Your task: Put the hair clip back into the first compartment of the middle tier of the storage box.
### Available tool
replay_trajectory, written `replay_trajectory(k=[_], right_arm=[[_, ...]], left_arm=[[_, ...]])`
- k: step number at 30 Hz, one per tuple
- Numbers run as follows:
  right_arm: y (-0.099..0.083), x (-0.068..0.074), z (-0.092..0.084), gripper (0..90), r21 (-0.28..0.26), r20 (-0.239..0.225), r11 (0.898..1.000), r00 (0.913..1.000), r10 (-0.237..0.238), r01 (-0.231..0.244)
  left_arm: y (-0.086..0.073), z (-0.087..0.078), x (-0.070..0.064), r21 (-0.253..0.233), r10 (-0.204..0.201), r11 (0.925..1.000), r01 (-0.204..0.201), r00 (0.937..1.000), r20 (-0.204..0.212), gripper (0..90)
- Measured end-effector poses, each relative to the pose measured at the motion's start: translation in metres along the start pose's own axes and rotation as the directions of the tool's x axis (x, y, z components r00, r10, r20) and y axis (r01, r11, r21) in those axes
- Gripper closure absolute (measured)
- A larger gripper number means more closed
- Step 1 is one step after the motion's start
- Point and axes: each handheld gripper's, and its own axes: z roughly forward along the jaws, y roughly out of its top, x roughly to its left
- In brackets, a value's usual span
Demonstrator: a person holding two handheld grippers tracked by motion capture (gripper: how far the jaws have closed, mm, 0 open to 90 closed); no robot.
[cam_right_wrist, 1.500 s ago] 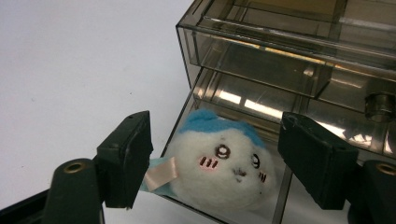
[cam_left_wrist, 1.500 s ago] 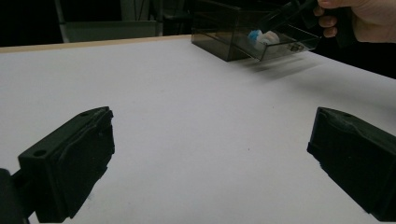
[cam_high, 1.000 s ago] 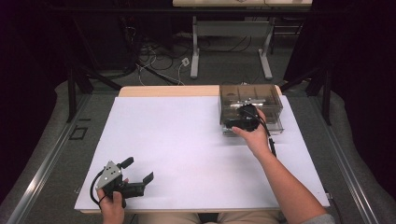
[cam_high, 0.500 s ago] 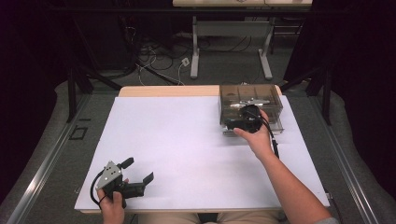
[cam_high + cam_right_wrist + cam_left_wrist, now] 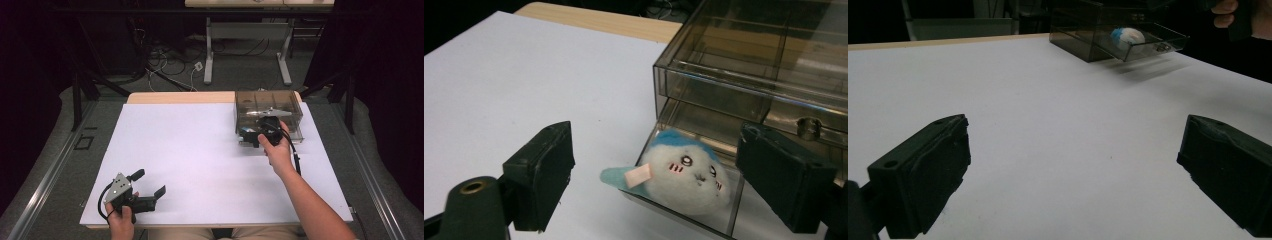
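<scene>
A smoked clear drawer box (image 5: 268,107) stands at the table's far right, with its lower drawer (image 5: 684,220) pulled out. A round white plush toy with a blue cap (image 5: 684,175) lies in the drawer's left end, its blue fin over the rim. My right gripper (image 5: 659,155) hovers at the drawer front. Its jaws have just been opening, and the toy lies between them with neither pad touching it. From above, the right gripper (image 5: 248,136) points left along the box front. My left gripper (image 5: 148,183) rests open on the near left of the table, holding nothing.
A white sheet (image 5: 190,160) covers the tabletop, with a wooden strip (image 5: 180,97) showing along the far edge. The left gripper view (image 5: 1073,165) shows the box (image 5: 1083,30) and the toy (image 5: 1127,36) far off. Table legs and cables lie on the floor beyond.
The right hand has edged slightly at the box front. The left gripper has kept still.
</scene>
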Motion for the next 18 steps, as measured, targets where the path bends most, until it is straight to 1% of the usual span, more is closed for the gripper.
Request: replay_trajectory(k=[2, 8, 14, 17, 18], right_arm=[[-0.001, 0.001, -0.004, 15.1, -0.006, -0.012, 1.0, 0.9999, -0.009, 0.009], [-0.008, 0.004, -0.014, 15.1, -0.038, -0.012, 0.998, 0.9987, -0.05, 0.05], [-0.017, 0.005, -0.03, 15.1, -0.074, -0.016, 0.996, 0.9986, -0.05, 0.048], [-0.021, 0.005, -0.037, 15.1, -0.091, 0.001, 0.994, 0.9981, -0.061, 0.061], [-0.022, 0.005, -0.04, 15.0, -0.088, 0.002, 0.994, 0.998, -0.063, 0.063]], left_arm=[[0.0, 0.0, -0.001, -0.002, 0.003, 1.0, -0.003, 1.0, 0.002, 0.4], [0.0, 0.0, -0.001, 0.001, 0.011, 0.9999, -0.011, 0.9999, 0.001, 0.5], [0.0, 0.0, -0.001, -0.001, 0.009, 1.0, -0.009, 1.0, 0.0, 0.5], [0.0, 0.0, -0.001, -0.003, 0.008, 1.0, -0.008, 1.0, 0.0, 0.4], [0.0, 0.0, -0.001, -0.002, 0.008, 1.0, -0.008, 1.0, 0.001, 0.4]])
